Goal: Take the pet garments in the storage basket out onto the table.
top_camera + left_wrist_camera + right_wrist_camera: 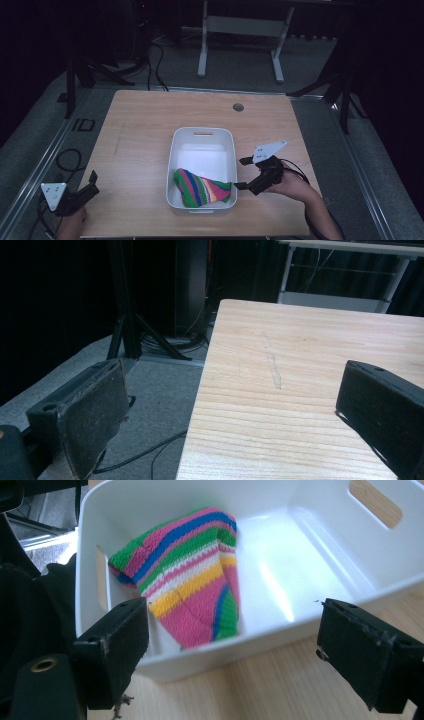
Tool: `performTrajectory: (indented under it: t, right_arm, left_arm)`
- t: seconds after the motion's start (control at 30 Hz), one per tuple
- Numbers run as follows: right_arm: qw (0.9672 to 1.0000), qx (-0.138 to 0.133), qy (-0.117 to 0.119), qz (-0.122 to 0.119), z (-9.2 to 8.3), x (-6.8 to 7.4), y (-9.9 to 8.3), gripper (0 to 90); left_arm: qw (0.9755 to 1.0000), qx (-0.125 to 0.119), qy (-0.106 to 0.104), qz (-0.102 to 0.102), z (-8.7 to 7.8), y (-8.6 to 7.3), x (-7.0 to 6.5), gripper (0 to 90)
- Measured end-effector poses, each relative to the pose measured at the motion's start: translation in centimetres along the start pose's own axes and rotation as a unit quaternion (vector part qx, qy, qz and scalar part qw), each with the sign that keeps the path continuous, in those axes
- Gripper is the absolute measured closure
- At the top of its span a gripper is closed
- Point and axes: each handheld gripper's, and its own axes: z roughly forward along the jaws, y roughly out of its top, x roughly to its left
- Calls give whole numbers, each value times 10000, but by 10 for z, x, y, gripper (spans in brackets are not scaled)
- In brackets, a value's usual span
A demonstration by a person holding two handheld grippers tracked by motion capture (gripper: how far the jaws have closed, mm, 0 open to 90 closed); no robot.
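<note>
A white plastic bin (226, 150) (385, 570) stands in the middle of the wooden table (140, 125). A knitted cloth with pink, green, blue and yellow stripes (201, 188) (192, 575) lies in the bin's near end, one corner draped up against the right wall. My right gripper (242, 172) (232, 650) is open just outside that right wall, aimed at the cloth and holding nothing. My left gripper (93, 182) (232, 415) is open over the table's front left corner, far from the bin, jaws empty.
The far half of the bin is bare. A round grommet (238, 107) sits near the table's back edge. Cables (67, 160) lie on the grey floor left of the table. A white desk frame (240, 30) and black stand legs (132, 335) stand beyond.
</note>
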Motion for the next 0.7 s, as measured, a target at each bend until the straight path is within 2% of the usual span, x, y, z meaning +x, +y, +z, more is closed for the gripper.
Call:
performTrajectory:
  t: [0.37,0.47,0.7]
  right_arm:
    - [9989,300,288,-215,29,2,27,130]
    - [9976,520,332,-304,40,4,34,130]
    - [9945,728,647,-377,65,10,47,129]
  left_arm:
    - [10000,-3,-13,6,0,0,0,10]
    - [10000,-5,-19,10,0,0,0,10]
    - [10000,-5,-30,7,0,0,0,10]
